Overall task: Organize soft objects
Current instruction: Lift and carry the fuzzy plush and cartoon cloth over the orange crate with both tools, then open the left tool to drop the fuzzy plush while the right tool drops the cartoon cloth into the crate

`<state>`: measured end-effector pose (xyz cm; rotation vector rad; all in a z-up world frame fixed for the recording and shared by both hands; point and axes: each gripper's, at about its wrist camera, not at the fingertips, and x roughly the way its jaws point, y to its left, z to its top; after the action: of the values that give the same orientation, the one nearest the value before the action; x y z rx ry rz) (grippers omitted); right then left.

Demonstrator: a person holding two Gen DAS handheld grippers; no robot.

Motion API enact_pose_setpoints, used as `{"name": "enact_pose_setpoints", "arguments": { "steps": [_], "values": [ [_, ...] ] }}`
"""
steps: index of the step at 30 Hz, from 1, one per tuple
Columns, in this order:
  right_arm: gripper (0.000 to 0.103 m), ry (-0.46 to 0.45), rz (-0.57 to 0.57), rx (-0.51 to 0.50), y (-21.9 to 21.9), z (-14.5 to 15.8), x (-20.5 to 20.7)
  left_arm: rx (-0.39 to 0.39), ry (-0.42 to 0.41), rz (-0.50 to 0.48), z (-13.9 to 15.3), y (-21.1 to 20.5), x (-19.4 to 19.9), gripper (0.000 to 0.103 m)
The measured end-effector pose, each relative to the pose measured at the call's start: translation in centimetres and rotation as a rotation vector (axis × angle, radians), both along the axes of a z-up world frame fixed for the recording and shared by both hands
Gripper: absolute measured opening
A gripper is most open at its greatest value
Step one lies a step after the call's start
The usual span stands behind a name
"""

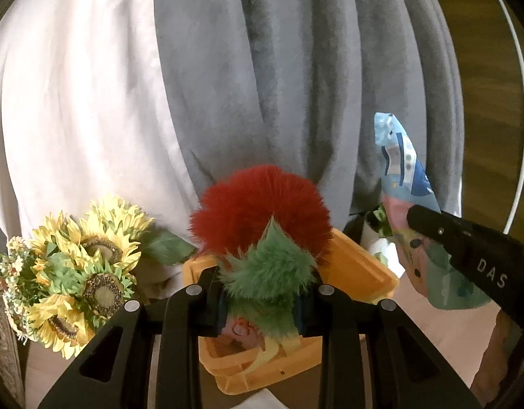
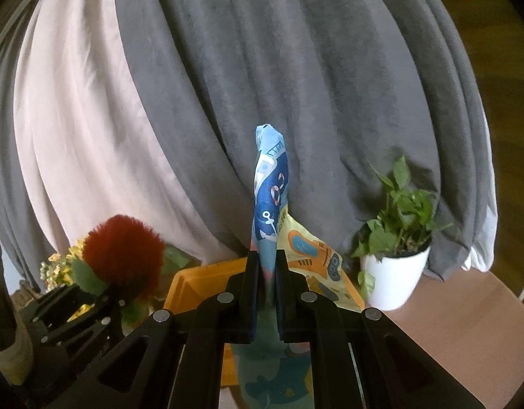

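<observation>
My left gripper is shut on a fluffy toy with a red pompom head and green fur, held above an orange bin. The toy also shows in the right wrist view. My right gripper is shut on a printed blue cloth that stands up between the fingers and hangs below them. The cloth and right gripper show at the right of the left wrist view. The bin lies just beyond the right gripper. Something pink and yellow lies inside the bin.
A bunch of artificial sunflowers stands left of the bin. A potted green plant in a white pot stands to the right on the pinkish table. Grey and pale pink curtains hang close behind.
</observation>
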<state>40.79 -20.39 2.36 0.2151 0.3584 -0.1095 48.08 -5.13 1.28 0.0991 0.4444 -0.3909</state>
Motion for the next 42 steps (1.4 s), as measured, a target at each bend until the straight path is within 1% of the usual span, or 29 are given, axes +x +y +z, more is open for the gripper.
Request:
{"name": "enact_pose_setpoints", "arguments": {
  "steps": [6,12,18,23,25,28,36,39,42],
  "values": [
    [0.010,0.015,0.038,-0.030,-0.5,-0.6,3.3,0.012,0.015,0.029,-0.8,-0.7,1.9,0.029],
    [0.010,0.038,0.078,-0.046,-0.9,-2.1,6.5,0.021,0.052,0.065,-2.7,-1.3,4.5,0.029],
    [0.010,0.077,0.119,-0.067,-1.3,-4.1,9.8,0.038,0.076,0.089,-4.8,-2.2,5.9,0.029],
    [0.010,0.113,0.160,-0.083,-1.3,-6.3,12.0,0.051,0.132,0.100,-7.0,-2.6,7.5,0.030],
    [0.010,0.133,0.174,-0.088,-1.3,-7.1,12.8,0.049,0.161,0.102,-8.0,-2.5,8.6,0.030],
    [0.010,0.168,0.194,-0.100,-1.0,-8.4,13.7,0.060,0.182,0.105,-8.9,-2.7,9.0,0.030],
    [0.010,0.286,0.282,-0.052,-0.8,-11.5,15.3,0.061,0.258,0.103,-11.6,-2.5,10.1,0.031],
    [0.010,0.323,0.301,-0.052,-0.5,-12.2,15.7,0.051,0.275,0.107,-12.1,-2.4,10.2,0.032],
    [0.010,0.355,0.321,-0.047,-0.3,-12.8,16.0,0.049,0.275,0.111,-12.0,-2.2,10.2,0.033]
  ]
}}
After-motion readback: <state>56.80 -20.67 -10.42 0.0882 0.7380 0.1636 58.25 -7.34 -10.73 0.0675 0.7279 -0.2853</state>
